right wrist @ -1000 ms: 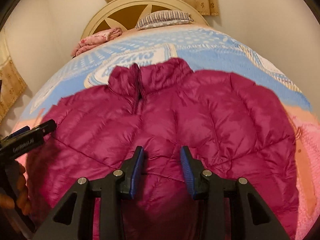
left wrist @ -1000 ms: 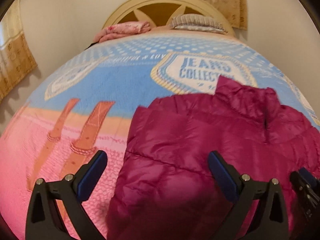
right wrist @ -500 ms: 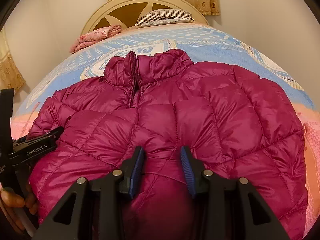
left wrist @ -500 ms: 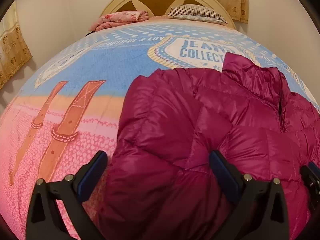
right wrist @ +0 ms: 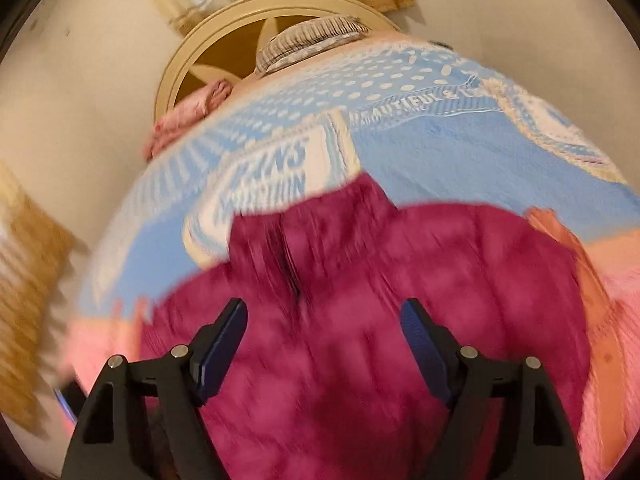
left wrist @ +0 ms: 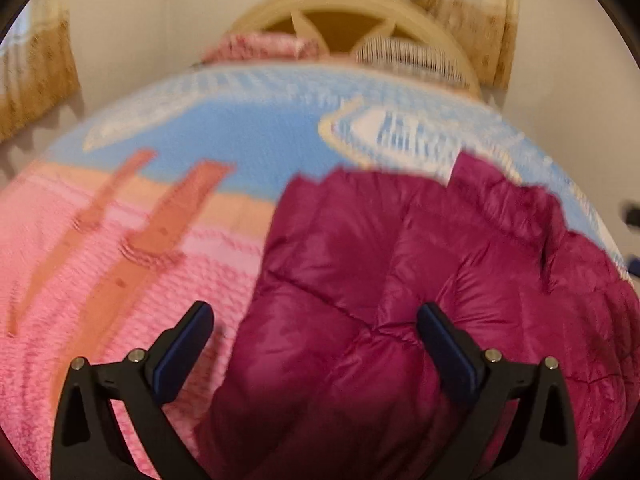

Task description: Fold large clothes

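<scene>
Your left gripper [left wrist: 316, 340] points steeply downward with its jaws spread wide, pads pressing on nothing. Your right gripper [right wrist: 322, 334] also tilts downward, rolled so its view sits askew, and its jaws are opening, with nothing pinched between the blue pads [right wrist: 218, 354]. Both views are blurred.

Bed [left wrist: 240, 136] ahead of the tongs, cover blue up top, pink nearer. Cream arched headboard [left wrist: 344, 8] at the far end against a plain pale wall [left wrist: 160, 20]. Striped pillow [right wrist: 312, 40] and pink folded bedding [left wrist: 260, 46] by it. Tan patterned curtains [left wrist: 460, 12] above and at far left.
</scene>
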`<state>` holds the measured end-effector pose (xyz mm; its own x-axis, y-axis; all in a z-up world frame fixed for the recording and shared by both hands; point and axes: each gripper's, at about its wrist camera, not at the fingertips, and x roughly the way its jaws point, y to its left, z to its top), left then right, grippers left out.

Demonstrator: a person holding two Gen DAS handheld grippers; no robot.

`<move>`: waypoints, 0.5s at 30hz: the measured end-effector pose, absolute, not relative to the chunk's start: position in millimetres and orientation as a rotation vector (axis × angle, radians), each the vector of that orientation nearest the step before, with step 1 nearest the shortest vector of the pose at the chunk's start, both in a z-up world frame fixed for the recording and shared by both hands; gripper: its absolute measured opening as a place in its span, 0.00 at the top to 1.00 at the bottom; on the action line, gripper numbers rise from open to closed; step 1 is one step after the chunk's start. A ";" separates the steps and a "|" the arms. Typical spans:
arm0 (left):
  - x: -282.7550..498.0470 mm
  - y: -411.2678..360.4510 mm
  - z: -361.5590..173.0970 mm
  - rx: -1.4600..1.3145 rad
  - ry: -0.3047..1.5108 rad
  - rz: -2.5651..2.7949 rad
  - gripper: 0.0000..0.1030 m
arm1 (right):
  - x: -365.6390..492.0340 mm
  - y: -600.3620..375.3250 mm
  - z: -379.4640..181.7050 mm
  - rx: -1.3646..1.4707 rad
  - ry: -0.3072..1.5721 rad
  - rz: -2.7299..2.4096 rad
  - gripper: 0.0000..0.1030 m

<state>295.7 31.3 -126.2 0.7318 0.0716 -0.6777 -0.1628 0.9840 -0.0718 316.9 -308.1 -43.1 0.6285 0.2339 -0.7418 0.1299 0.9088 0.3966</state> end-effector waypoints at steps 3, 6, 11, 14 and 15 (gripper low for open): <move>275.6 31.0 -111.8 -0.139 0.612 0.112 0.00 | 363.7 -312.0 -48.3 0.497 0.969 0.029 0.23; 273.9 30.3 -108.3 -0.133 0.582 0.111 0.00 | 405.0 -318.0 -73.0 0.615 1.056 -0.059 0.23; 282.7 38.4 -112.7 -0.171 0.616 0.108 0.00 | 446.0 -308.6 -103.2 0.584 1.121 -0.131 0.23; 287.7 43.3 -115.4 -0.199 0.636 0.106 0.00 | 458.9 -305.3 -110.4 0.555 1.136 -0.159 0.23; 287.3 41.4 -117.3 -0.201 0.640 0.107 0.00 | 462.1 -303.2 -111.5 0.534 1.145 -0.165 0.23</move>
<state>287.3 41.4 -117.3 0.7974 0.0367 -0.6024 -0.1604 0.9752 -0.1528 462.1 -303.2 -111.5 0.4163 0.1429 -0.8979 0.3902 0.8640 0.3184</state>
